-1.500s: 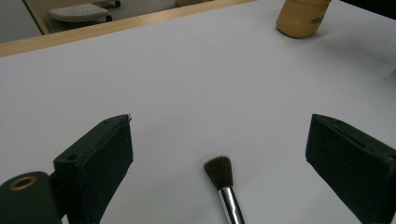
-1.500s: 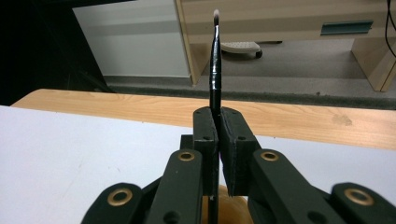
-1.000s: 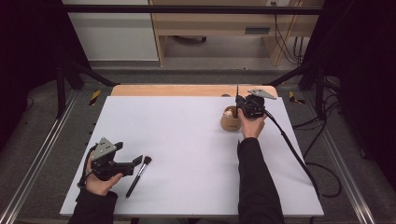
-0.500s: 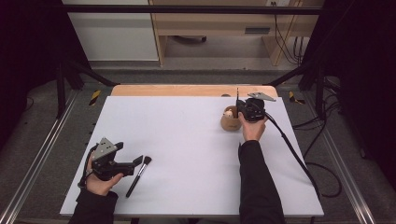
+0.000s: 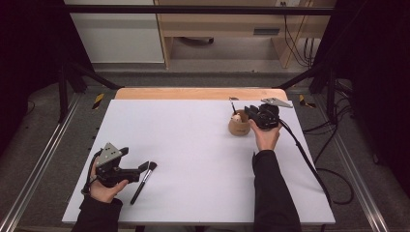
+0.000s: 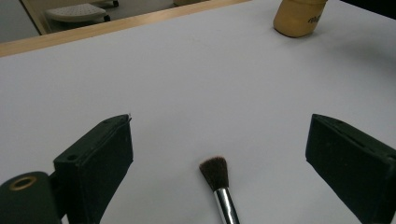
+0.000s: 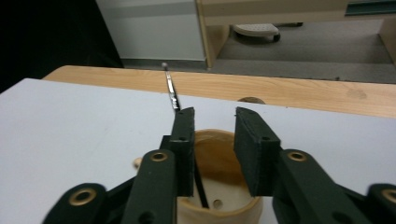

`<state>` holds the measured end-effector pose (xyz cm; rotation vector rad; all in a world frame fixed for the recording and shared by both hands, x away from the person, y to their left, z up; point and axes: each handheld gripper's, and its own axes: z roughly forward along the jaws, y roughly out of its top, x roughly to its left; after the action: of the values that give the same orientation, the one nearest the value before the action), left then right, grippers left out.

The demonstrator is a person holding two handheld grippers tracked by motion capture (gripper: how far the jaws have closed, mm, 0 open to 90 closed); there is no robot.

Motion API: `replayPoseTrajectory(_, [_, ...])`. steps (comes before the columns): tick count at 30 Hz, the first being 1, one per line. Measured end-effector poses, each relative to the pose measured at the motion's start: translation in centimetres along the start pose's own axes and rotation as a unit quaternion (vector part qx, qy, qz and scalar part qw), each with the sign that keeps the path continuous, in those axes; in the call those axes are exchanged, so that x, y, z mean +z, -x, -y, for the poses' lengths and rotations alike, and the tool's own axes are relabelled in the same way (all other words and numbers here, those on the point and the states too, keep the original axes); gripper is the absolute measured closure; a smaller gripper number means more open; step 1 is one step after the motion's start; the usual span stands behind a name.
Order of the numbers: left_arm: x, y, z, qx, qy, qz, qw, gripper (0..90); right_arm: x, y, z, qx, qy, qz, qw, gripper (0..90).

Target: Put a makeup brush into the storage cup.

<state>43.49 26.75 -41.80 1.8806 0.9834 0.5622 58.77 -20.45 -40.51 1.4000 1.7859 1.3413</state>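
A dark-bristled brush point(image 5: 143, 176) with a black handle lies on the white table at the front left. My left gripper point(image 5: 144, 166) is open right at its bristle end, so the brush head point(image 6: 215, 171) rests on the table between the wide-apart jaws, untouched. At the back right stands a round wooden cup point(image 5: 239, 126). My right gripper point(image 5: 249, 112) hovers over the cup point(image 7: 219, 186); its jaws have just been opening and the gap between them is empty. A thin brush handle point(image 7: 171, 88) leans up out of the cup beside one jaw.
The white table point(image 5: 193, 145) has a wooden strip point(image 5: 198, 93) along its far edge. The right gripper's cable point(image 5: 300, 150) trails toward the table's right edge. Metal frame rails run along both sides. The wooden cup point(image 6: 299, 16) sits far ahead in the left gripper view.
The thin handle above the cup has tipped slightly left and lower, and the right gripper has shifted a little. The left hand and the lying brush have not moved.
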Motion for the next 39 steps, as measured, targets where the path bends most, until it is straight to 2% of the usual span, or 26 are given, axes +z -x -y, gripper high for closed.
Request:
replayPoseTrajectory(1, [0.0,0.0,0.0,-0.002,0.002,0.0,1.0,6.8,-0.4,-0.2,0.0,-0.003,0.001,-0.007,1.0,65.0])
replayPoseTrajectory(2, [0.0,0.1,0.0,-0.002,0.002,0.0,1.0,6.8,-1.1,-0.5,0.0,-0.004,0.002,-0.021,0.9998,58.4])
replayPoseTrajectory(4, [0.0,0.1,0.0,-0.002,0.003,0.0,1.0,6.8,-1.4,-0.7,0.0,-0.005,0.002,-0.027,0.9996,56.1])
replayPoseTrajectory(5, [0.0,0.1,0.0,-0.003,0.003,0.001,1.0,6.8,-2.1,-1.0,0.1,-0.006,0.004,-0.043,0.9991,51.5])
replayPoseTrajectory(12, [0.0,0.1,0.0,-0.003,0.004,0.001,1.0,6.8,-4.2,-1.9,0.1,-0.011,0.005,-0.071,0.9974,42.3])
replayPoseTrajectory(13, [-0.1,0.2,0.0,-0.003,0.004,0.002,1.0,6.8,-4.8,-2.0,0.1,-0.014,0.004,-0.077,0.997,37.8])
replayPoseTrajectory(15, [-0.1,0.2,-0.1,-0.004,0.005,0.002,1.0,6.8,-5.1,-2.2,0.1,-0.013,0.002,-0.077,0.9969,34.8])
replayPoseTrajectory(19, [-0.1,0.2,-0.1,-0.002,0.003,0.002,1.0,6.8,-6.4,-2.6,0.4,-0.031,0.003,-0.074,0.9968,26.1])
replayPoseTrajectory(29, [-0.2,0.2,-0.1,-0.004,0.007,0.003,1.0,6.9,-8.6,-3.2,1.1,-0.048,-0.005,-0.08,0.9956,13.2])
replayPoseTrajectory(36, [-0.1,0.2,-0.1,-0.004,0.006,0.003,1.0,6.8,-9.8,-3.5,1.7,-0.065,-0.007,-0.09,0.9938,10.3])
replayPoseTrajectory(39, [-0.2,0.2,-0.1,-0.003,0.005,0.003,1.0,6.8,-10.5,-3.5,2.3,-0.065,-0.002,-0.091,0.9937,9.0])
